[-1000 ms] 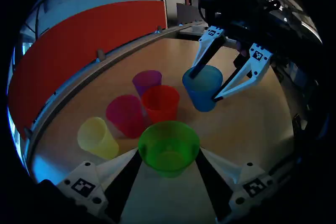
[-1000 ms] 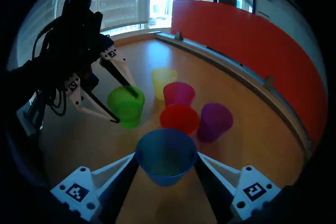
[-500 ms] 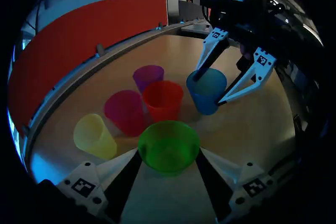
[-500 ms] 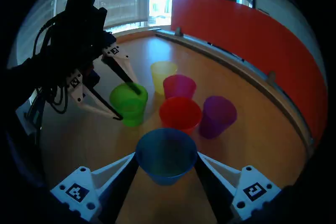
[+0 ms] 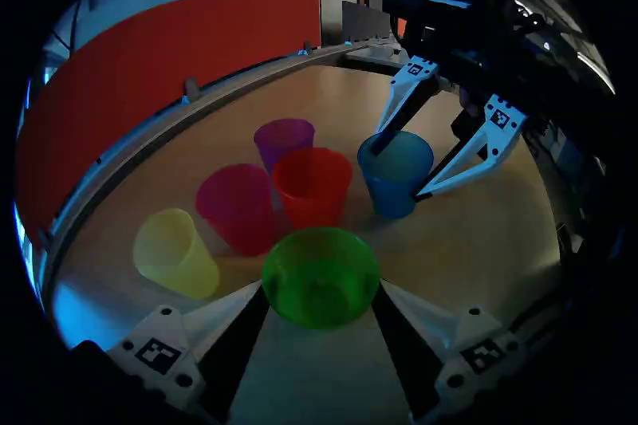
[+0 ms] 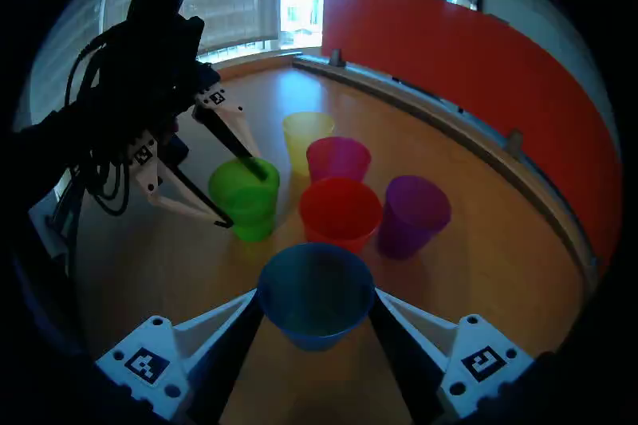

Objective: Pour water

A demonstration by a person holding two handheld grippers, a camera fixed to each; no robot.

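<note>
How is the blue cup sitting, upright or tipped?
Upright. The blue cup has its open rim on top and level, between the fingers of the right gripper. Whether it holds water, I cannot tell.

Six see-through plastic cups on a pale tan wooden table (image 5: 478, 242). Nearest is a bright green cup (image 5: 320, 277), with a pale yellow cup (image 5: 171, 253) to its left. Farther off are a magenta cup (image 5: 237, 206), a red cup (image 5: 313, 184) and a purple cup (image 5: 283, 140). A blue cup (image 5: 395, 172) is to the right. The left gripper (image 5: 320, 291) and right gripper (image 6: 315, 297) are white with black inner faces, and both carry black-and-white square markers. A red-orange panel (image 5: 159, 66) lines the far left.
</note>
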